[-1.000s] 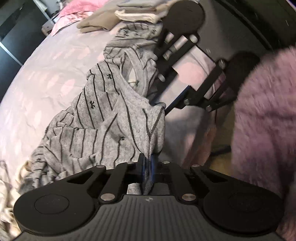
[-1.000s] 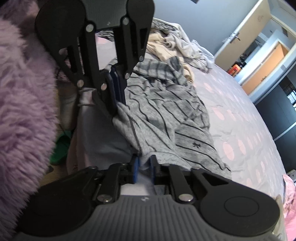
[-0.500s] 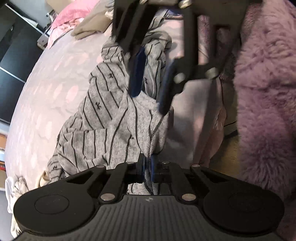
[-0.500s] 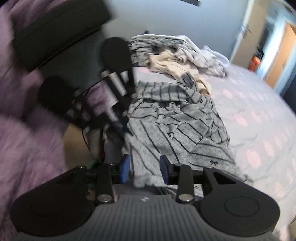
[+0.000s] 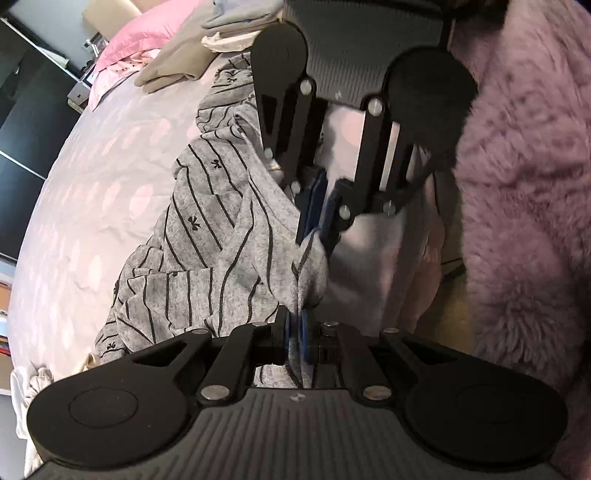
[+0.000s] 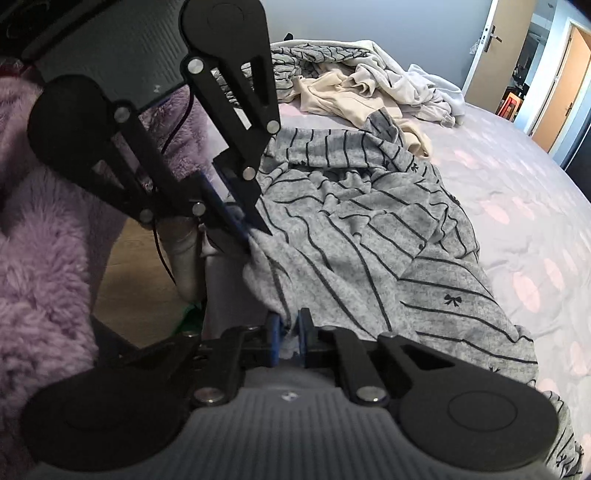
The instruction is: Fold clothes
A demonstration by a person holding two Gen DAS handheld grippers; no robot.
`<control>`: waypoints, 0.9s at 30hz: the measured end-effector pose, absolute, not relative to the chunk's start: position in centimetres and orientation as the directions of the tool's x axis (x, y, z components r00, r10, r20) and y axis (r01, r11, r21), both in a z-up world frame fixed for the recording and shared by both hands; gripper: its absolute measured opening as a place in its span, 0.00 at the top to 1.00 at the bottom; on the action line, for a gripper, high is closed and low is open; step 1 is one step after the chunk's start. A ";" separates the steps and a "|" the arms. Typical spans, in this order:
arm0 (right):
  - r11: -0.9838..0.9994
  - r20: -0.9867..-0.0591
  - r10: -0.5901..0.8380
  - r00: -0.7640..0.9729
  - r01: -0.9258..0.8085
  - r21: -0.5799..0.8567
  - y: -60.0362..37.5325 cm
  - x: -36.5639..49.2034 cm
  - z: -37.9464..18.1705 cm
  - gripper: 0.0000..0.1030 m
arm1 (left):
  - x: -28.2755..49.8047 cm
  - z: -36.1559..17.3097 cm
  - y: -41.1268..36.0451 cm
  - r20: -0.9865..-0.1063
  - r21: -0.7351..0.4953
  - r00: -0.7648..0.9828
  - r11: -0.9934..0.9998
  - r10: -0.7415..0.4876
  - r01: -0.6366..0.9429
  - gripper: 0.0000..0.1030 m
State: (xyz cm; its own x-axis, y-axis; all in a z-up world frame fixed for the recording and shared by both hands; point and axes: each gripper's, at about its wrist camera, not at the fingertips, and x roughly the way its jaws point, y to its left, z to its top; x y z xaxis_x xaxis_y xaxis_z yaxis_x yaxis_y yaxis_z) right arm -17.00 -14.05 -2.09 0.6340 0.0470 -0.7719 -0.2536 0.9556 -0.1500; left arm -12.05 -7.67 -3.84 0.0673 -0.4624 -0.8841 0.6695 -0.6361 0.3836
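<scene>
Both my grippers, left (image 5: 294, 334) and right (image 6: 287, 338), pinch the striped top's (image 6: 369, 236) near edge. I should spread them apart evenly, keeping the hem taut.

You have two tools in view, the left tool (image 5: 295, 332) and the right tool (image 6: 288, 332), and both pinch one grey striped garment (image 6: 369, 236) that spreads over one bed (image 6: 517, 177). You can count one pink pillow (image 5: 147, 33), one beige garment (image 5: 177, 66), and one loose heap of pale clothes (image 6: 380, 88) whose number cannot be told.
</scene>
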 end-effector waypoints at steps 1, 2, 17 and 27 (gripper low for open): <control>0.946 -0.778 0.018 0.628 -0.262 -0.189 -13.6 -17.1 -2.4 0.91 | -11.9 -3.9 -7.8 -0.886 0.383 0.072 -0.634 -0.459 0.671 0.96; 0.936 -0.783 -0.011 0.622 -0.270 -0.228 -13.3 -17.2 -2.7 0.91 | -11.4 -3.8 -8.2 -0.896 0.346 0.054 -0.618 -0.441 0.706 0.96; 0.994 -0.795 0.050 0.605 -0.108 -0.019 -15.6 -17.5 -3.5 0.75 | -5.9 -4.3 -12.1 -0.931 0.125 -0.039 -0.420 -0.362 0.899 0.96; 0.991 -0.704 -0.004 0.711 -0.091 -0.097 -14.4 -16.7 -2.0 0.74 | -5.4 -4.3 -11.0 -0.932 0.099 -0.052 -0.392 -0.358 0.914 0.96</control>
